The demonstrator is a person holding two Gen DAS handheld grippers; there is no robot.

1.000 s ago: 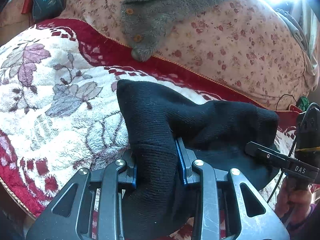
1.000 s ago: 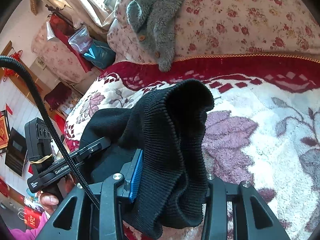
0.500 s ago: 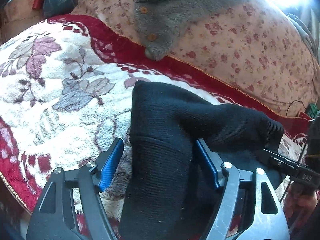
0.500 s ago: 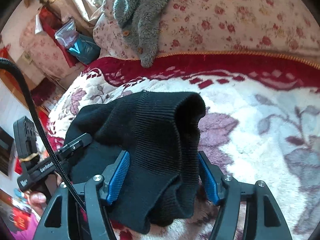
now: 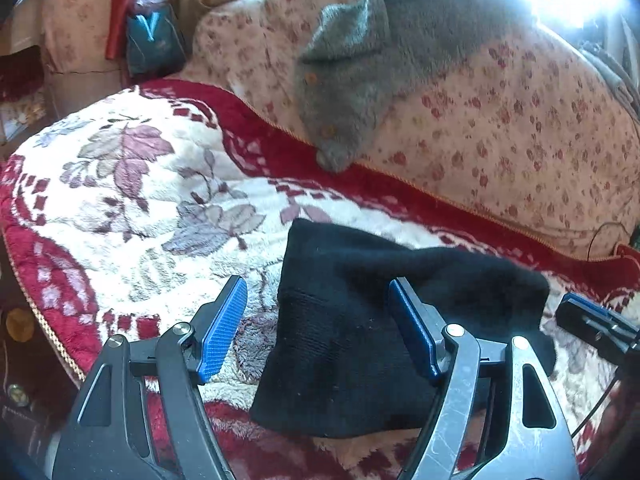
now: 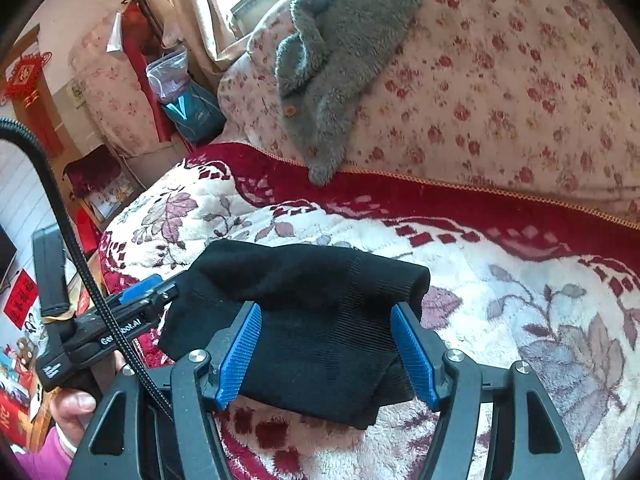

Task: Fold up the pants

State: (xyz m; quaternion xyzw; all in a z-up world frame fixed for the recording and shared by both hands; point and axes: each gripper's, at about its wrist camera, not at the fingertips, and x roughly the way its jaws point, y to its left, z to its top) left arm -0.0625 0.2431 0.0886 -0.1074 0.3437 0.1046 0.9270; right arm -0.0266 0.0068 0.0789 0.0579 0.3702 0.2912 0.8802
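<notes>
- The pants (image 5: 360,320) (image 6: 320,320), black ribbed knit, lie in a folded bundle on the near part of the blanket (image 5: 140,220) (image 6: 520,320), a plush white one with mauve leaves and a red border.
- The left gripper (image 5: 318,328) has its jaws spread wide, holding nothing; its 2 blue pads (image 5: 224,326) stand on either side of the bundle's left edge, the right pad over the black cloth, the left pad over bare blanket.
- The right gripper (image 6: 326,354) is likewise spread apart and empty; its 2 pads (image 6: 240,356) straddle the near right part of the bundle. Whether they touch the cloth is hard to tell.
- In the right wrist view, the left gripper (image 6: 136,304) shows at the left, just beside the bundle.
- Far behind, a floral quilt (image 5: 500,140) (image 6: 520,80) is piled up, with a grey fleece garment (image 5: 360,80) (image 6: 340,60) draped over it, its tip reaching the blanket's red border.
- A teal bag (image 5: 152,40) (image 6: 192,112) sits at the far left.
</notes>
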